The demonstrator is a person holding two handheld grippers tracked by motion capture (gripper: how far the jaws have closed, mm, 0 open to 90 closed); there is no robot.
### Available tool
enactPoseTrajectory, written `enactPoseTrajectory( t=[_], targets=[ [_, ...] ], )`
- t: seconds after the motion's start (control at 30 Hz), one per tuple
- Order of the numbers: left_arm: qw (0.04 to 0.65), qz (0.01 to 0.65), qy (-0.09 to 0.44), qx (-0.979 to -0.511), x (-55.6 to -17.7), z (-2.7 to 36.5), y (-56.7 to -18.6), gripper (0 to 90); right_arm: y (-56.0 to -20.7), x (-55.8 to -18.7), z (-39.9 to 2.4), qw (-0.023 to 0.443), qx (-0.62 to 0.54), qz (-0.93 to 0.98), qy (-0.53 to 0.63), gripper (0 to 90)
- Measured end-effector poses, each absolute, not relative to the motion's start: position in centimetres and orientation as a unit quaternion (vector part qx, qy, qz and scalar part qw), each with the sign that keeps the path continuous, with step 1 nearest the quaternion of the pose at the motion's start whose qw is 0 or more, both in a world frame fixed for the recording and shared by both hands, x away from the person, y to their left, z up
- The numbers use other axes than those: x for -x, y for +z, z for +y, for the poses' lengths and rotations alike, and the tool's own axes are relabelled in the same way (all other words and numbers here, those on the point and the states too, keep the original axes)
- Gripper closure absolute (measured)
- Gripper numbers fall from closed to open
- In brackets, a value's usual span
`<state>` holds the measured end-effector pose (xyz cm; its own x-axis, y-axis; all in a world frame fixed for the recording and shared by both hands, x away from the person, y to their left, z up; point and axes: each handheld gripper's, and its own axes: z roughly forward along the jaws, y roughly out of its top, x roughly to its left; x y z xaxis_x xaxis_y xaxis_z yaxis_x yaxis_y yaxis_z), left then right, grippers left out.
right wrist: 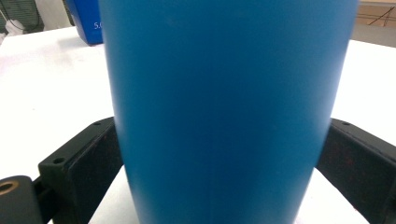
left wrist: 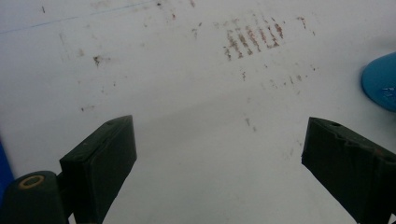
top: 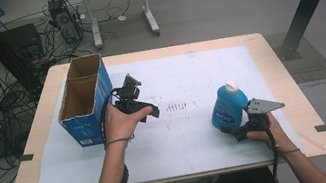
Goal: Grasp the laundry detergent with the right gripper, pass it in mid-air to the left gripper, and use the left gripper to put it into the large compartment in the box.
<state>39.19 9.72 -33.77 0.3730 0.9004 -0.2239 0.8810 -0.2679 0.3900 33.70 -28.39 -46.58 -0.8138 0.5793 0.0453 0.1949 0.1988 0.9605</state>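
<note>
Right gripper (top: 235, 129): lower right of the high view, my 2 jaws sit on either side of the blue bottle (top: 227, 105), pressed against its body.
Blue bottle: upright on the white mat (top: 184, 138), white cap on top, right of centre; up close it spans the right gripper view (right wrist: 229, 112).
Left gripper (top: 146, 109): left of centre, my jaws are spread wide over bare mat, nothing between them.
Cardboard box (top: 85, 99): open top, upper left, just beside my left hand (top: 120, 122).
Bottle edge: peeks in at the right of the left gripper view (left wrist: 380, 81).
</note>
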Motion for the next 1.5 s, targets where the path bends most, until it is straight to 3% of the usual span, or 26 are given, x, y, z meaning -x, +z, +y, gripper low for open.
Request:
enactPoseTrajectory(
  t=[1.5],
  targets=[
    [0.225,0.562,0.019,-0.796,-39.37,9.26,-34.12,9.5,-46.63,-33.7,-28.57,0.162,-0.255,0.751,0.587,3.4]
  ],
)
